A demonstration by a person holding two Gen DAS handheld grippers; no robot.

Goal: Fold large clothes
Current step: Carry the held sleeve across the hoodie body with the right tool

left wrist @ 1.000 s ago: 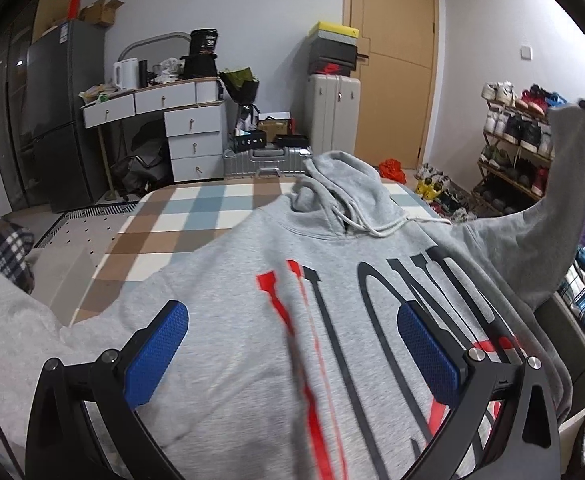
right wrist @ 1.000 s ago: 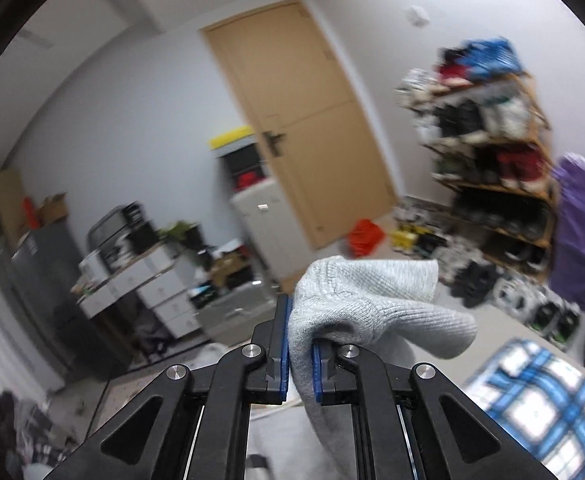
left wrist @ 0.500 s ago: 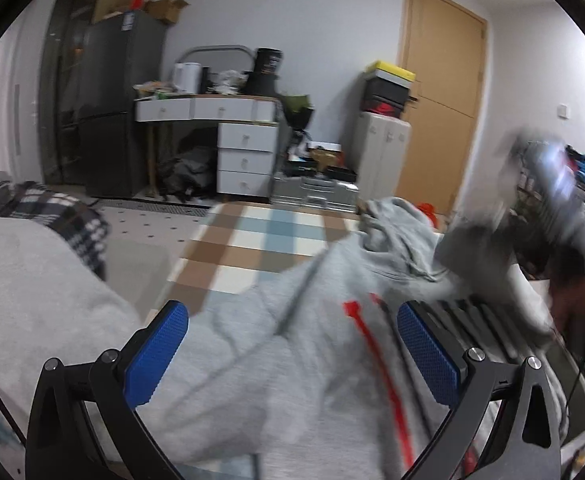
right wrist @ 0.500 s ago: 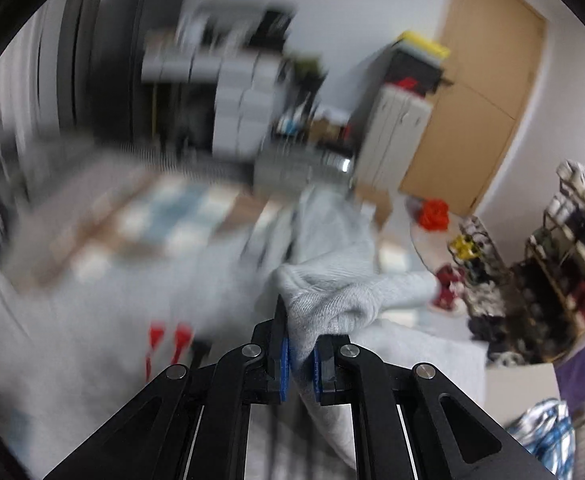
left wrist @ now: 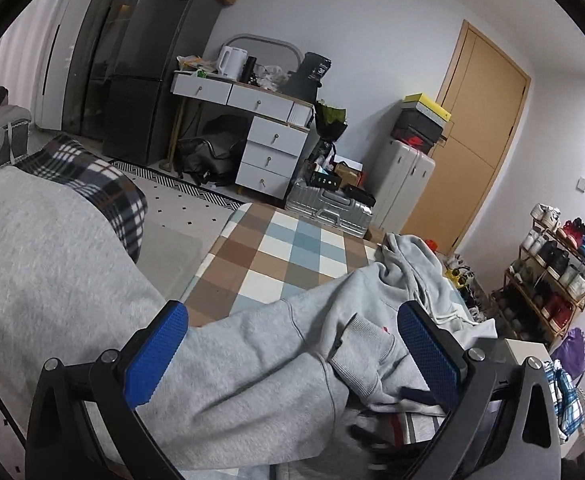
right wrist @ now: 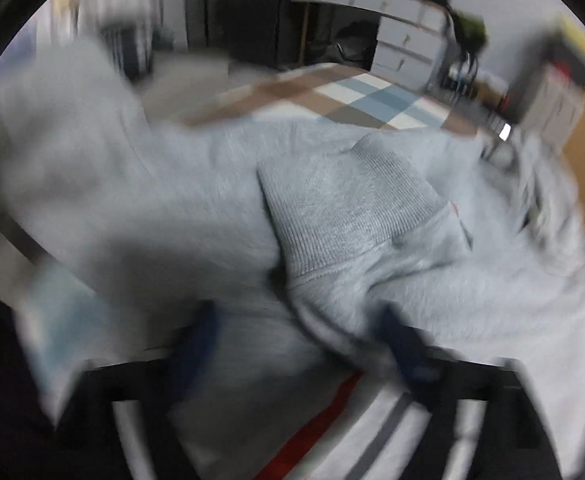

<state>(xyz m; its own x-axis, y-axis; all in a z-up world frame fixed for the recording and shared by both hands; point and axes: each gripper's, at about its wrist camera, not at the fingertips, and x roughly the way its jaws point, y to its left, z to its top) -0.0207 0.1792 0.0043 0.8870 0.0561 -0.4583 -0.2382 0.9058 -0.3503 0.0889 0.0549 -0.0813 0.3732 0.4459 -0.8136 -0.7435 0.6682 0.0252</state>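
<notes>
A grey hoodie [left wrist: 252, 360] with red and black print lies on the checked surface [left wrist: 292, 248]. One sleeve is folded across its chest, the ribbed cuff [left wrist: 356, 356] lying near the middle; the cuff also shows in the right wrist view [right wrist: 352, 208]. The hood [left wrist: 412, 256] lies at the far end. My left gripper [left wrist: 292, 344] is open and empty, low over the sleeve. My right gripper [right wrist: 300, 344] is open, blurred by motion, just behind the released cuff.
A plaid garment [left wrist: 92, 184] lies at the left. A white desk with drawers [left wrist: 260, 136], a silver suitcase [left wrist: 332, 204], a door [left wrist: 476, 140] and a shoe rack [left wrist: 560, 280] stand around the room. A dark fridge [left wrist: 148, 72] stands back left.
My right gripper swung the sleeve from high on the right down across the hoodie's chest, then opened and let the cuff go. My left gripper turned left and stayed open.
</notes>
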